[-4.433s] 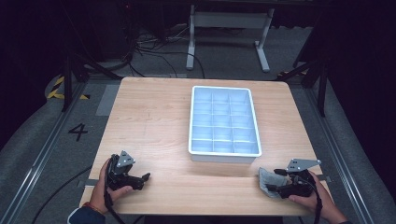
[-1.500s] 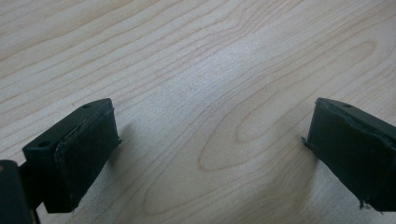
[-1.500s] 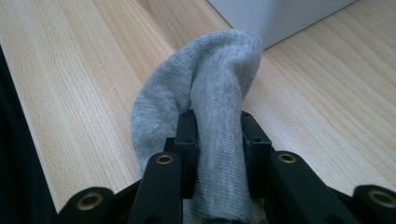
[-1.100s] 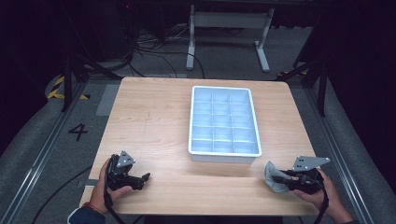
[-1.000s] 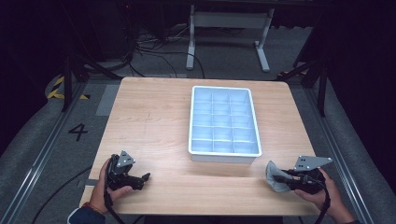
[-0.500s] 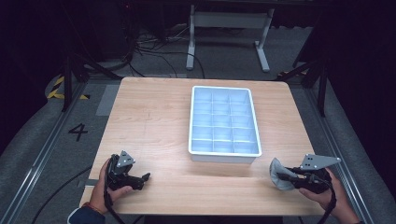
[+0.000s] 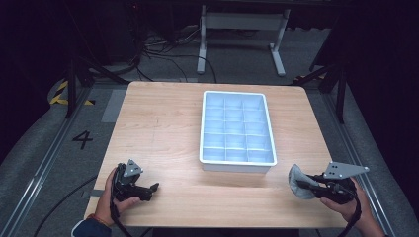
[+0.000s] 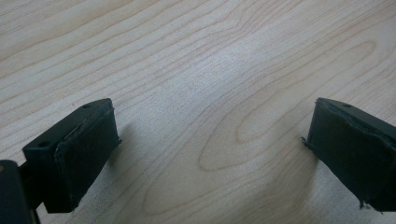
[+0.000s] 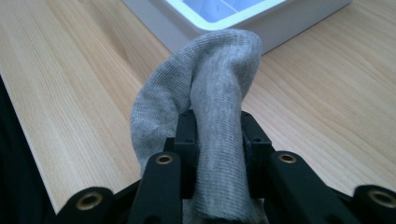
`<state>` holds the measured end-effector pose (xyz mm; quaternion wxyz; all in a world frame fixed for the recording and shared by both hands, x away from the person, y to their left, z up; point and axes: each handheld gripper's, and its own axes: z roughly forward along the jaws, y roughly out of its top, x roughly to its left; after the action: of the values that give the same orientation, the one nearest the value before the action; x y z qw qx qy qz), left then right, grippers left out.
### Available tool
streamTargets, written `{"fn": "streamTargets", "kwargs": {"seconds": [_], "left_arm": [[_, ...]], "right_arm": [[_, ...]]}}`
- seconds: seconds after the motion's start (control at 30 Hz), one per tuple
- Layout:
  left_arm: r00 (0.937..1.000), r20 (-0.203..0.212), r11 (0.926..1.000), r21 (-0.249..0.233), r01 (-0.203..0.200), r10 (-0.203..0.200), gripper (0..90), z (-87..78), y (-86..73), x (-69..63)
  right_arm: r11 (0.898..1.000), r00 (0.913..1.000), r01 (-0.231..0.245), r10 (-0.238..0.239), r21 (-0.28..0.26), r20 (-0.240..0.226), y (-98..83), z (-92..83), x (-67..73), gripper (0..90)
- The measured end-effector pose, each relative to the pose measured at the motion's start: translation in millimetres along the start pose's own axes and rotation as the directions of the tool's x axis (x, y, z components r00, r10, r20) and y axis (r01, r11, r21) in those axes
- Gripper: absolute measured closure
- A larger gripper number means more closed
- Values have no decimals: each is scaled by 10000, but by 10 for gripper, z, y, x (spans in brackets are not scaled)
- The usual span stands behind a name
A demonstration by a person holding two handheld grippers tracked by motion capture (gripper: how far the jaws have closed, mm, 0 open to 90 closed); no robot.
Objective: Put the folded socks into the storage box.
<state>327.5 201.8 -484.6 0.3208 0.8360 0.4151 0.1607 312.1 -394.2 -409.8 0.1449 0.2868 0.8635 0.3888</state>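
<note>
At the near right corner of the wooden table (image 7: 163, 123), the right gripper (image 7: 310, 182) has its jaws clamped on a grey sock (image 7: 297, 180) — the fabric is bunched and squeezed between the two black pads, with a rounded fold sticking out past the tips. In the right gripper view the sock (image 9: 210, 93) rises straight up from between the jaws, and its top overlaps the near wall of the white compartment tray (image 9: 261, 25) behind it. From above, sock and tray (image 7: 238, 165) are apart — the tray stands in the middle of the table, the sock off its near right corner. The left gripper (image 7: 148, 189) rests at the near left, jaws spread wide over bare wood with nothing between them.
</note>
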Motion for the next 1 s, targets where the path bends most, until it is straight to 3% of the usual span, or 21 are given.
{"fn": "streamTargets", "kwargs": {"seconds": [1.0], "left_arm": [[10000, -24, 10000, 15, 4, -4, 23, -1, 0, 0]], "right_arm": [[9982, 9987, 274, -251, -527, 437, 239, -51, -53, 735]]}}
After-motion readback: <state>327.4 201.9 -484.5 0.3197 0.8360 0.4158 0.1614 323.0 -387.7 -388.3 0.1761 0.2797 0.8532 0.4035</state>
